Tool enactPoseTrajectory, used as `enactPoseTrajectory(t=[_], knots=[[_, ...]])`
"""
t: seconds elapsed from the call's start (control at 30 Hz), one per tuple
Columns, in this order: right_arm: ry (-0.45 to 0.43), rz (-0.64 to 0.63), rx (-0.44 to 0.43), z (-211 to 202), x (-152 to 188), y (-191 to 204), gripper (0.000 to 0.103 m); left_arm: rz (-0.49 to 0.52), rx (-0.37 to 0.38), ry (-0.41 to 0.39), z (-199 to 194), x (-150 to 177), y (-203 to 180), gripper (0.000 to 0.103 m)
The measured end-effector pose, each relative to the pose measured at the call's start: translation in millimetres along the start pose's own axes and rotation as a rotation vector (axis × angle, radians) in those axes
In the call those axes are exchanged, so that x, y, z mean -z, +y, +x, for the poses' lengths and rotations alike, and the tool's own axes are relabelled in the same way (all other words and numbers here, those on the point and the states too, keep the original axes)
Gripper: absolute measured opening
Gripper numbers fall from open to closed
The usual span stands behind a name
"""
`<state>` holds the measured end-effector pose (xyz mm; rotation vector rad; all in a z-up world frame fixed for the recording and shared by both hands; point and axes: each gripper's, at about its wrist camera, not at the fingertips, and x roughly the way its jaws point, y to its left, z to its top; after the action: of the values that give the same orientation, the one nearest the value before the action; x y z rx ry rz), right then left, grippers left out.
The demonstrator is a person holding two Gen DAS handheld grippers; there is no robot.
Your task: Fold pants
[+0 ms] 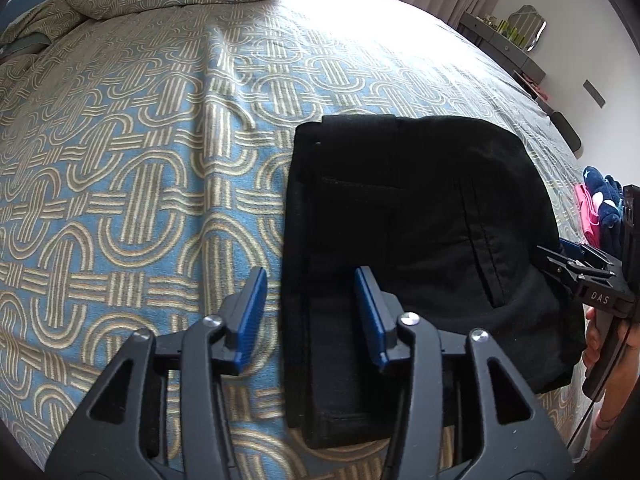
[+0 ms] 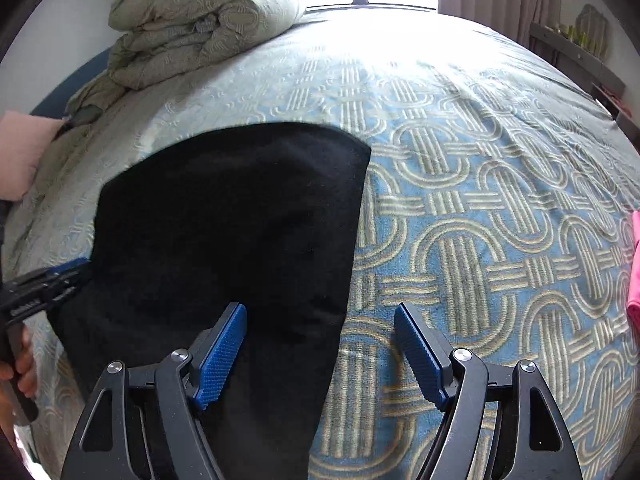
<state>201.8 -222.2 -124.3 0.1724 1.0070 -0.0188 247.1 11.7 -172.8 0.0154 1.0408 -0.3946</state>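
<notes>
Black pants (image 1: 412, 240) lie folded into a compact rectangle on the patterned bedspread (image 1: 140, 184). My left gripper (image 1: 312, 296) is open and empty, its fingers straddling the pants' left edge near the front. In the right wrist view the pants (image 2: 232, 232) fill the left half. My right gripper (image 2: 320, 332) is open and empty, straddling the pants' right edge. The right gripper also shows at the right edge of the left wrist view (image 1: 560, 254). The left gripper shows at the left edge of the right wrist view (image 2: 74, 270).
A rolled duvet (image 2: 200, 20) lies at the head of the bed. A pink pillow (image 2: 24, 152) is at the far left. Pink and navy clothes (image 1: 600, 204) lie to the right of the pants. A shelf (image 1: 504, 44) stands by the wall, beyond the bed.
</notes>
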Motion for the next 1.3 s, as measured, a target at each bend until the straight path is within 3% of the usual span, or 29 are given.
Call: enactPoseTrajectory(t=[0.17,0.4,0.63,0.83,0.9,0.97,1.1,1.3], knots=[[-0.015,-0.001,-0.001,0.8,-2.2,4.5,0.079,-0.052,0.065,0.011,3.2,-1.0,13.6,0.052],[0.001,0.019,-0.131,4.9,-14.3,1.3,0.079,-0.031,0.092,0.018,5.0,-2.4,16.6,0.053],[-0.001,0.001,-0.145,12.5,-18.7,12.3,0.079,-0.003,0.108,0.028,5.3,-6.3,16.0,0.054],[0.001,-0.014,-0.118,20.3,-37.1,23.8,0.08,-0.006,0.126,0.04,8.4,-12.1,9.0,0.06],[0.007,0.018,-0.126,25.1,-45.2,21.2,0.08,0.007,0.138,0.047,9.7,-13.0,3.2,0.063],[0.008,0.091,-0.162,28.9,-54.2,13.2,0.08,0.026,0.149,0.072,14.2,-12.5,-5.1,0.073],[0.036,0.217,-0.234,42.8,-67.0,-5.9,0.079,0.096,0.106,0.059,18.3,-11.8,-19.9,0.074],[0.041,0.172,-0.221,34.4,-56.0,-0.9,0.078,0.094,0.12,0.065,19.4,-15.6,-16.8,0.074]])
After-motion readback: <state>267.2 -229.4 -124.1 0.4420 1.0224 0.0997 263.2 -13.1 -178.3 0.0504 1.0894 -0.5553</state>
